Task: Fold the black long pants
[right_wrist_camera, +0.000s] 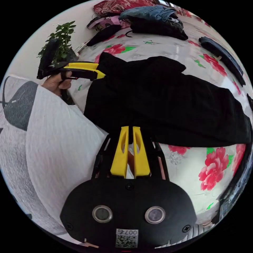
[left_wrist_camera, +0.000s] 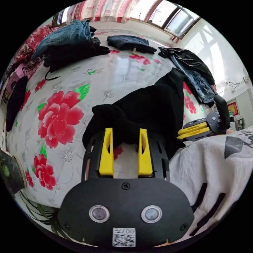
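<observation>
A: Where are the pants [right_wrist_camera: 168, 102] lying?

B: They're lying on the flowered bed [left_wrist_camera: 66, 110], near the edge, bunched in black folds.

A: What is the left gripper [left_wrist_camera: 123, 133] doing?

B: Its yellow jaws are standing apart, tips at the near hem of the pants, with fabric sagging between them. In the right gripper view it is reaching in from beside a white sleeve [right_wrist_camera: 60, 123].

A: And the right gripper [right_wrist_camera: 129, 130]?

B: Its jaws are sitting nearly together at the pants' edge; I cannot tell whether they are pinching cloth.

A: Any containers?

B: I'm seeing only a potted plant [right_wrist_camera: 62, 39] and heaped jeans [left_wrist_camera: 66, 34].
</observation>
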